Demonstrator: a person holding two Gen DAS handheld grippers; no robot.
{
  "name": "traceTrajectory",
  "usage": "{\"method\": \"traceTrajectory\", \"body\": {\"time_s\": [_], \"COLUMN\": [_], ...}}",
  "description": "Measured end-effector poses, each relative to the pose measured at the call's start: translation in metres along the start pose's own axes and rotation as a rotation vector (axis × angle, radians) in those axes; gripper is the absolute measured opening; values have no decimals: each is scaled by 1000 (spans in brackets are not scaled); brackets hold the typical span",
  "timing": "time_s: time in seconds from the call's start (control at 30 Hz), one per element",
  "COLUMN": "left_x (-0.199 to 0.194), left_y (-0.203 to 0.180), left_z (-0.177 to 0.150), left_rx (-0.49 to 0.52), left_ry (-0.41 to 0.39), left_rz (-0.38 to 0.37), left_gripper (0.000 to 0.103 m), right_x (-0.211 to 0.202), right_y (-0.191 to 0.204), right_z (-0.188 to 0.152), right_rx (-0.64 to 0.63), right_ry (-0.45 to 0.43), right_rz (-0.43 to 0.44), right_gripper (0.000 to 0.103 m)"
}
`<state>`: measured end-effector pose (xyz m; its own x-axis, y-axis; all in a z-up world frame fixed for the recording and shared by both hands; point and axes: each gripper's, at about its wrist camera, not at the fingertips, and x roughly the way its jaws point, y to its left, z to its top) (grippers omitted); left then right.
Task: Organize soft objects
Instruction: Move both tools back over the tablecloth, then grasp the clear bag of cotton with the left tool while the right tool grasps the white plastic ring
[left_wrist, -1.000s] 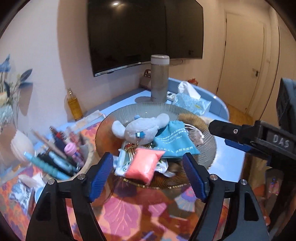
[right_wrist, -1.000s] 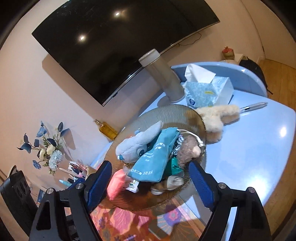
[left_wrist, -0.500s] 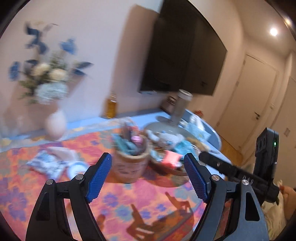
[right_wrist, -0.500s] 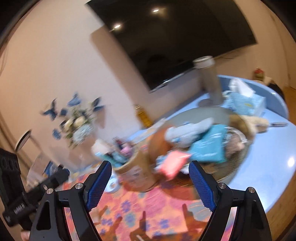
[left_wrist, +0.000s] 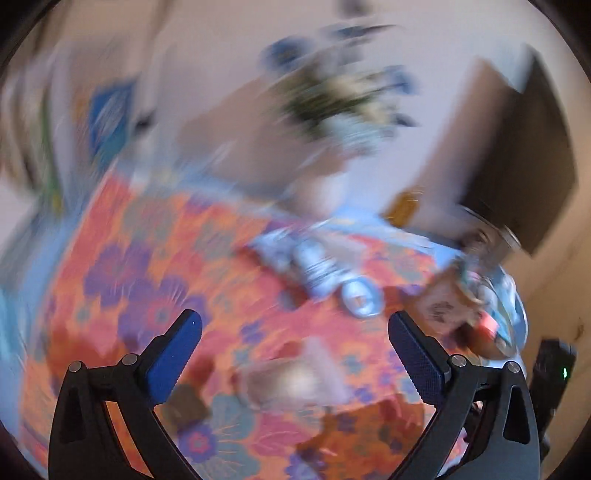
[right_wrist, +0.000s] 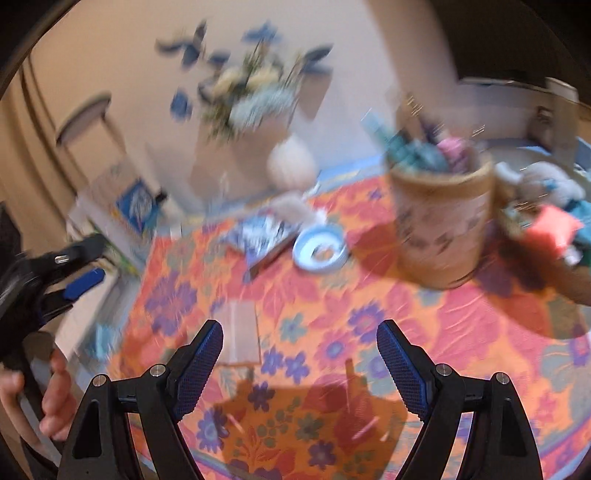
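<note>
Both wrist views were heavily motion-blurred. The left gripper (left_wrist: 293, 332) hung with its blue-padded fingers spread wide and nothing between them, above an orange floral tablecloth (left_wrist: 147, 266). The right gripper (right_wrist: 299, 343) was likewise wide open and empty over the same cloth. The soft objects lay heaped in a dish (right_wrist: 535, 236) at the far right of the right wrist view, just beside a round tan container (right_wrist: 443, 221) full of pens; a coral-pink pouch (right_wrist: 552, 225) and a grey plush toy (right_wrist: 550, 181) were the clearest among them. A pale blue ring-shaped item (right_wrist: 319, 249) and a flat patterned packet (right_wrist: 262, 236) sat near the middle of the cloth. Judging from this, neither gripper was near the pile, so a good next move would be to steady the grippers, face the dish, and close gently on one soft item at its bulk.
</note>
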<state>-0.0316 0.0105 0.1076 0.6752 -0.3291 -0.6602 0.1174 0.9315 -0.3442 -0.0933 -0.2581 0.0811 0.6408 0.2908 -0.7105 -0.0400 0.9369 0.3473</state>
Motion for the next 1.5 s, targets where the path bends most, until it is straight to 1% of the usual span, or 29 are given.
{"method": "traceTrajectory", "body": {"time_s": [0.03,0.07,0.13,0.17,0.2,0.23,0.27,0.3,0.33,0.4,0.43,0.5,0.53,0.6,0.97,1.07,1.1,1.17,1.2,1.23,1.27,1.3,1.33,1.4,1.43,1.47,1.5], "left_x": [12,18,39,46,52,57,58,59,58,57,60,67,68,69,70,67,65,55,48,43,38,34,32,32,36,40,46], "left_y": [22,34,65,78,88,101,111,116,116,110,106,100,99,95,92,90,90,93,95,94,90,80,69,45,32,25,12], "left_z": [-7,-10,-22,-27,-30,-35,-39,-42,-43,-43,-44,-43,-43,-42,-44,-45,-45,-46,-46,-46,-45,-43,-43,-45,-49,-51,-56], "left_rx": [-50,-69,-84,-95,-115,-152,-181,-196,-195,-184,-165,-125,-110,-85,-55,-43,-38,-66,-82,-79,-54,2,64,190,253,287,350], "left_ry": [5,7,0,10,23,34,32,20,5,-19,-13,24,28,36,47,50,58,50,42,40,42,56,71,114,144,159,177], "left_rz": [16,47,200,241,252,242,228,225,224,250,285,311,318,322,304,258,228,163,96,54,11,-38,-87,-184,-210,-212,-197], "left_gripper": [101,101,101,100,100,100,100,100,100,101,101,101,101,101,102,102,102,102,101,102,101,101,102,102,102,102,102], "right_x": [8,17,34,41,47,57,64,69,67,70,73,77,79,81,81,80,80,81,81,81,81,80,78,76,78,81,87], "right_y": [1,2,1,-1,-2,-5,-8,-10,-8,-7,-6,-2,-1,1,2,1,1,2,3,2,1,-2,-5,-9,-11,-11,-9], "right_z": [-2,-4,-11,-14,-16,-20,-24,-25,-25,-24,-25,-25,-25,-27,-28,-27,-27,-25,-23,-18,-15,-10,-1,11,20,25,33], "right_rx": [-8,-20,-45,-57,-70,-94,-104,-105,-117,-129,-144,-167,-180,-189,-192,-197,-202,-238,-249,-248,-241,-227,-201,-148,-100,-79,-62], "right_ry": [15,31,58,66,70,85,104,115,94,106,122,132,143,147,147,155,164,217,262,323,348,364,351,312,287,275,250], "right_rz": [-12,-34,-92,-120,-149,-209,-249,-261,-259,-241,-245,-255,-262,-270,-263,-257,-254,-264,-265,-266,-273,-286,-284,-233,-180,-158,-142], "right_gripper": [84,84,84,84,84,84,84,85,86,93,95,101,103,103,103,103,103,103,103,103,103,103,103,103,103,103,103]}}
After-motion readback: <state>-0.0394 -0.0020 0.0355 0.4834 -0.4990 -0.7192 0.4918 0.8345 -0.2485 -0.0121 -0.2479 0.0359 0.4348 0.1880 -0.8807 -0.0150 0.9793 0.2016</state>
